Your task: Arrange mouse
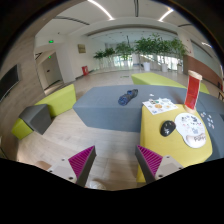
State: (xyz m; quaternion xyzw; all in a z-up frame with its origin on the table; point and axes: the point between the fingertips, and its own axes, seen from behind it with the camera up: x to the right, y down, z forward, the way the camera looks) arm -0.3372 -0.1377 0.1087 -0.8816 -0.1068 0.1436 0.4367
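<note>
A yellow table (165,140) stands ahead and to the right of my fingers. On it lies a white round mat (189,126) with a small dark object, likely the mouse (196,139), at its near edge. My gripper (115,160) is held well above the wooden floor, short of the table and to its left. Its magenta pads (82,160) are wide apart with nothing between them. The right finger is close to the table's near left corner.
A red upright board (192,90) and some papers (158,104) are on the table's far part. A grey carpet (105,108) with a dark object (128,97) lies ahead. Yellow-green and grey seats (45,108) stand at the left, potted plants (140,48) at the back.
</note>
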